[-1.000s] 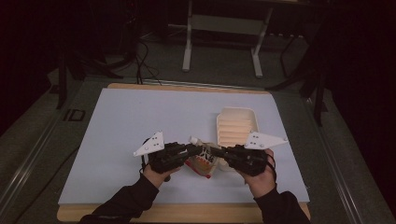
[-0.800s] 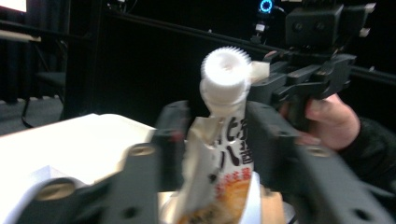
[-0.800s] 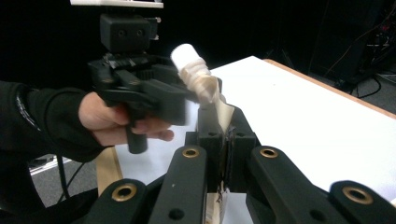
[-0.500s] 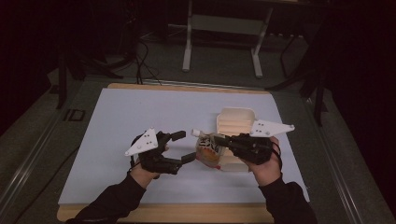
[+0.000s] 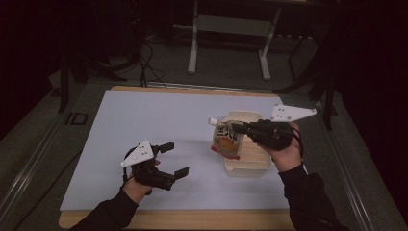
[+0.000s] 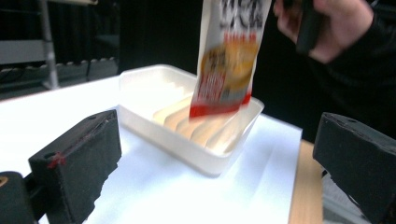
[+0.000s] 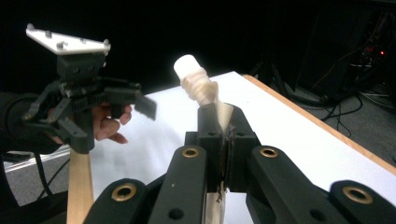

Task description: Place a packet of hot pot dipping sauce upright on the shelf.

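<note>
A spouted food pouch with a white cap hangs upright over the near left part of a white ribbed tray. My right gripper is shut on the pouch's top, just under the spout. The left gripper view shows the pouch dangling above the tray, its lower edge just above the ribs. My left gripper is low over the table's near left, well apart from the pouch. It is open, with nothing between its pads.
A white sheet covers the wooden table, whose bare edge runs along the front. The tray stands near the sheet's right side. Beyond the far edge are a metal stand and cables on the dark floor.
The left gripper has let go of the pouch, opened and drawn back to the near left. The right gripper has lifted the pouch up and rightward over the tray.
</note>
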### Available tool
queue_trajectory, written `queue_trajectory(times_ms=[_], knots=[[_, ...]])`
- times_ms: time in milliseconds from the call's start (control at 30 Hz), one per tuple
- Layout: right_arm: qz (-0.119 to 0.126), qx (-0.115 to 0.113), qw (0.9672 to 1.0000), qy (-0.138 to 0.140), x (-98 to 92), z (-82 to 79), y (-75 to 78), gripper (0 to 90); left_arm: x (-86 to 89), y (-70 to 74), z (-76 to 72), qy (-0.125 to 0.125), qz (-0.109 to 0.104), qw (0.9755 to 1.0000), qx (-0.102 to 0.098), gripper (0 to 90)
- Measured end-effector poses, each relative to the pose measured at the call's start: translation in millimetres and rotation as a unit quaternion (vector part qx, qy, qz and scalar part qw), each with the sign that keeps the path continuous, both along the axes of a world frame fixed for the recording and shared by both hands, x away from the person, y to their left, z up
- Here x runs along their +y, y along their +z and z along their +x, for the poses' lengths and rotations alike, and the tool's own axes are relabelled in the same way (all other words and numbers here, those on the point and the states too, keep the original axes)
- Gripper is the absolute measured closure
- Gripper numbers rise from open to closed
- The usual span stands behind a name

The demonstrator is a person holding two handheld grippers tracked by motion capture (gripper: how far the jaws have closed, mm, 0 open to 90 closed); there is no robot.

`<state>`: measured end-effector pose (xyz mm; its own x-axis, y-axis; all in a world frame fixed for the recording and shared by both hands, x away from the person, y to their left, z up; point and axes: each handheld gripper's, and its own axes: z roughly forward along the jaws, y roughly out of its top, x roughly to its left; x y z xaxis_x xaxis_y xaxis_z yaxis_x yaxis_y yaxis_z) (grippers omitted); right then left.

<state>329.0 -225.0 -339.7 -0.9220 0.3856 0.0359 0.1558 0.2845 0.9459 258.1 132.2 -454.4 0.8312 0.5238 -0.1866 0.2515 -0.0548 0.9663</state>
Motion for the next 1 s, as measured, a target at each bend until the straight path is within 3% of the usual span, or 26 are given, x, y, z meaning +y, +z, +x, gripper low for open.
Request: queue_trajectory(times_ms=[333, 400, 600, 767, 1000], knots=[[-0.007, -0.02, 0.999, 0.04, -21.3, 32.7, -0.1, 87.2, 20.2, -19.3, -7.9, 0.025, -0.005, 0.9997, 0.0, 1.5], [-0.012, -0.036, 0.9983, 0.045, -22.6, 36.9, -1.7, 87.1, 20.7, -20.4, -8.1, 0.025, -0.008, 0.9996, 0.001, 1.5], [-0.02, -0.039, 0.998, 0.045, -26.0, 50.8, -6.3, 87.0, 23.7, -26.6, -8.8, 0.031, -0.012, 0.9994, 0.009, 1.5], [-0.03, -0.037, 0.9972, 0.057, -30.1, 67.6, -13.9, 86.5, 26.4, -28.0, -11.2, 0.036, -0.012, 0.9992, -0.014, 1.5], [-0.043, -0.03, 0.9968, 0.061, -32.7, 88.1, -24.4, 86.5, 28.0, -30.3, -12.9, 0.035, -0.012, 0.9993, -0.01, 1.5]])
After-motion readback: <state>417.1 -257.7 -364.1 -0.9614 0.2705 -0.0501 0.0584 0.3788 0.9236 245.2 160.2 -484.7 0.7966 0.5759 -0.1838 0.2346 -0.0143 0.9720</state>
